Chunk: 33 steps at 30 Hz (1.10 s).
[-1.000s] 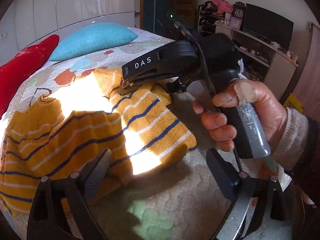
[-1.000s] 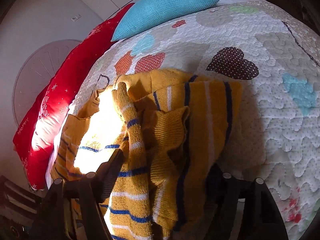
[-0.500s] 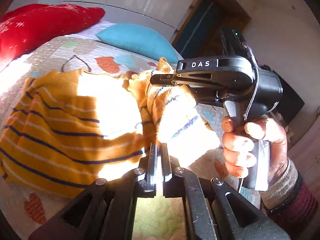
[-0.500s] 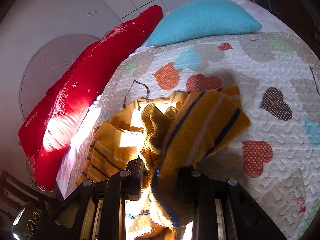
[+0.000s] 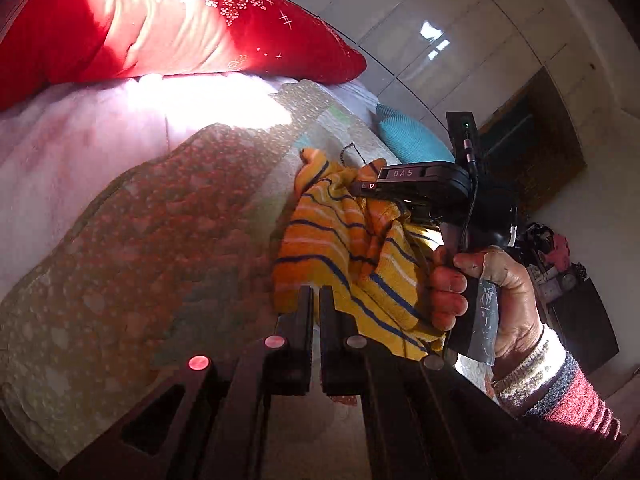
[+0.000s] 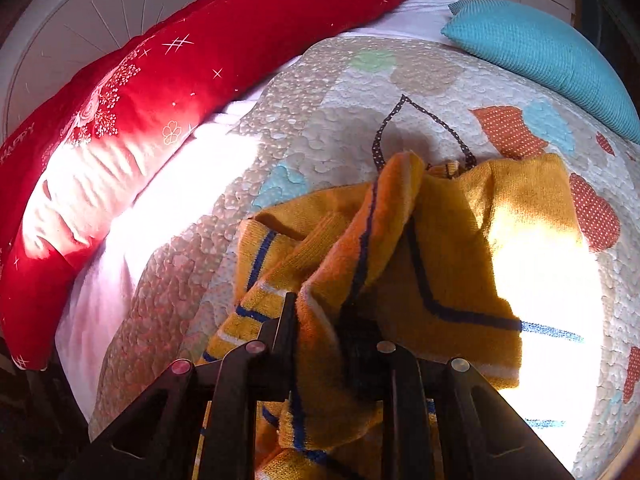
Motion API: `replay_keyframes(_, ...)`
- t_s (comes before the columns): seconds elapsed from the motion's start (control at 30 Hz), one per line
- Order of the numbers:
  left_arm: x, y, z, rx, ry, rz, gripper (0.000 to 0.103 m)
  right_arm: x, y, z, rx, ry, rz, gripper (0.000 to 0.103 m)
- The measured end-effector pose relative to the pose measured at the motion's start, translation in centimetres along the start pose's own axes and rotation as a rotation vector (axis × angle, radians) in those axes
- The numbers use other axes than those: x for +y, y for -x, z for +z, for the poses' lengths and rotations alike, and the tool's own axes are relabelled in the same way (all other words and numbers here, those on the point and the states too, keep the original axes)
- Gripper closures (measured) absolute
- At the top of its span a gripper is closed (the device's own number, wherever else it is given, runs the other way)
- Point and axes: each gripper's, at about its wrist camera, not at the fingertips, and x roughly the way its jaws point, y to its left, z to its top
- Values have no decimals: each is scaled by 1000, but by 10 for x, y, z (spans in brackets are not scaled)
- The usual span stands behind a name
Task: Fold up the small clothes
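Left wrist view: caught mid-fold, nothing finished. Found yellow striped sweater (image 5: 344, 248) bunched and lifted off the heart-print quilt (image 5: 120, 260), centre-right of frame, hung between both tools. Saw left gripper (image 5: 316, 294) at bottom centre with jaws drawn narrow, only a slit between, tips right at the sweater's lower edge; judged as nipping the hem, though cloth inside the slit not clearly seen. Noted right hand (image 5: 480, 300) at right of frame, wrapped round its handle, with knit draped against the knuckles.

Right wrist view: saw right gripper (image 6: 324, 320) at bottom centre, jaws part-closed on a thick roll of the knit, fabric filling the gap and spilling below the fingers. Found rest of the sweater lying on the quilt, centre to right of frame, one panel flat in a hard sun patch, a sleeve or edge flopped up over the middle.

Progress, as judgement: early to middle. Seemed one side gathered and being carried across; no crisp fold line, no neat rectangle, edges not lined up. Left to do: lay carried part down flat, smooth the bunching, bring remaining side or sleeve in, fold again to final size. Only this one garment seen; could not tell about others.

Background: red pillow (image 6: 160, 100) upper left, teal pillow (image 6: 540, 52) upper right, both well apart from the sweater.
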Motion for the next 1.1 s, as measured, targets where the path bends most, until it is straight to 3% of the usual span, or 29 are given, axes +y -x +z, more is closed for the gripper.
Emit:
replay_keyframes(0.07, 2, 5, -2, 4, 12, -12, 102, 5, 0, 1, 14, 10, 37, 66)
replay_keyframes(0.13, -2, 4, 1, 4, 4, -23, 91, 3, 10, 3, 22, -12, 140, 62)
replay_keyframes(0.2, -11, -2, 4, 4, -9, -36, 57, 1, 29, 2, 6, -28, 194, 58)
replay_keyframes(0.27, -23, -10, 6, 5, -31, -57, 42, 2, 48, 0, -19, -6, 179, 47)
replay_keyframes(0.37, -49, -29, 9, 16, -105, -74, 30, 1, 66, -6, -39, 33, 104, 46)
replay_keyframes(0.47, -66, -62, 15, 62, -145, -61, 28, -3, 67, -12, -28, 68, 30, 46)
replay_keyframes(0.53, -70, -82, 19, 90, -136, -52, 31, -9, 65, -12, -18, 58, 20, 46)
replay_keyframes(0.57, -69, -91, 22, 108, -123, -60, 66, -12, 65, -11, -18, 47, 15, 46)
replay_keyframes(0.6, -68, -101, 25, 146, -109, -55, 95, -14, 65, -10, -20, 39, 9, 46)
replay_keyframes(0.63, -64, -106, 28, 172, -80, -47, 97, -16, 66, -9, -23, 36, 0, 46)
replay_keyframes(0.7, -54, -95, 35, 136, -40, -67, 97, -19, 68, -7, -32, 34, -15, 46)
replay_keyframes(0.8, -41, -61, 39, 58, -45, -31, 98, -21, 74, -7, -48, 41, 7, 46)
replay_keyframes(0.9, -23, -44, 33, 33, -20, 24, 103, -14, 71, -4, -54, 49, 45, 45)
replay_keyframes(0.97, -14, -46, 24, 54, -12, 45, 103, -4, 63, 0, -54, 60, 58, 45)
replay_keyframes(1.1, -1, -50, 12, 93, 56, -8, 103, 23, 30, 8, 3, 97, -3, 41)
